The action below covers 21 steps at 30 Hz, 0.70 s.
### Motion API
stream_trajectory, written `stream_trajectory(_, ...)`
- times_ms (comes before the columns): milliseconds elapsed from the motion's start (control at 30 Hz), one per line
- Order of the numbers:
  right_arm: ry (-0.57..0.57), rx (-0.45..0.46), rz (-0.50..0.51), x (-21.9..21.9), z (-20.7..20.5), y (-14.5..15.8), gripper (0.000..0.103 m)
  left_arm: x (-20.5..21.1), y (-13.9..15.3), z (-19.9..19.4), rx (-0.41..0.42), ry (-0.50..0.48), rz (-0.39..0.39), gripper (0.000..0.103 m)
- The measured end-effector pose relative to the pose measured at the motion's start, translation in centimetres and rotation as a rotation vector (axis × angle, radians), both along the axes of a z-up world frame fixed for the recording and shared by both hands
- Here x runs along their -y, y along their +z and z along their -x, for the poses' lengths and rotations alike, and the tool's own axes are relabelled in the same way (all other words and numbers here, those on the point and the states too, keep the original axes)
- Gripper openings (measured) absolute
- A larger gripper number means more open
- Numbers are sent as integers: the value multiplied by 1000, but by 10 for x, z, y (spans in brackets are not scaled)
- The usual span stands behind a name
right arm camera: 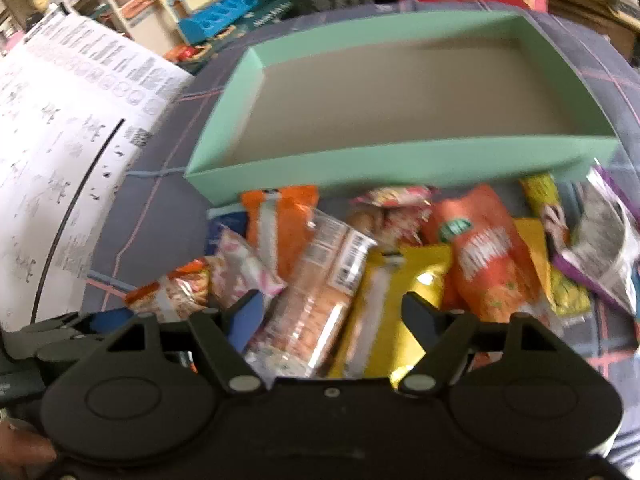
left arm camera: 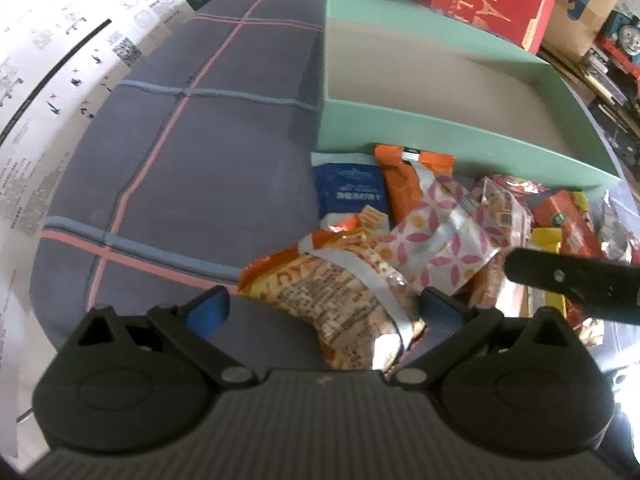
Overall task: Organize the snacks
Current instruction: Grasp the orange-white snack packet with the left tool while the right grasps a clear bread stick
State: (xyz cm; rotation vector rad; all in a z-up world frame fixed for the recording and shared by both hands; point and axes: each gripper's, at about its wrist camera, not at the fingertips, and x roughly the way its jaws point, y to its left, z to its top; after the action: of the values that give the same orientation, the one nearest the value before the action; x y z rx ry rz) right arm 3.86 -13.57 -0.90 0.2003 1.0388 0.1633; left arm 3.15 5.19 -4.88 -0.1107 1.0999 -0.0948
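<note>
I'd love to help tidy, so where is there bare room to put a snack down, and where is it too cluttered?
The green box is bare inside, walled on all four sides. The plaid cloth lies free between the printed paper sheet and the box's left wall. The strip before the box's near wall is crowded: the snack pile lies heaped there, both grippers over it.

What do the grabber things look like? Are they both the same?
Nearly. The left gripper has a ridged grey body, the right gripper a black one. Both have rounded black housings with triangular cut-outs, silver pivot pins and blue finger pads. No cables or sleeves show.
</note>
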Motion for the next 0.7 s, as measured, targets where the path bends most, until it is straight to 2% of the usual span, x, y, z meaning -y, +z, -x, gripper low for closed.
stream_trajectory(33,10,10,5,-3,0,1,74,1,0,-1,-2,-6,2,101)
stream_trajectory(67,20,24,14,-6,1,2,74,2,-1,-1,-1,-16,8,94)
stream_trajectory(100,32,43,28,-8,2,4,74,2,-1,-1,1,-26,21,83)
stream_trajectory(167,52,39,26,-10,2,3,72,1,-4,-1,6,-38,51,67)
stream_trajectory(200,52,14,7,-9,0,0,65,1,-4,0,15,-44,54,63)
stream_trajectory(233,46,-22,-17,-8,-2,-5,58,2,-3,0,23,-54,49,61)
stream_trajectory(300,37,-67,-51,-6,-7,-14,54,5,-3,0,34,-73,31,61)
stream_trajectory(467,50,-33,-14,-12,-14,-17,54,4,-5,-2,18,-62,19,73)
stream_trajectory(500,50,-38,-8,-12,-15,-20,53,3,-6,-3,16,-61,24,70)
stream_trajectory(533,45,-40,-8,-13,-16,-23,50,3,-5,-2,18,-66,26,67)
stream_trajectory(567,42,-34,-11,-13,-13,-23,45,4,-4,-1,24,-72,26,60)
stream_trajectory(600,46,-27,-5,-14,-11,-21,42,5,-1,1,37,-75,19,58)
stream_trajectory(700,65,-14,4,-13,-6,-16,40,8,5,4,65,-79,-3,50)
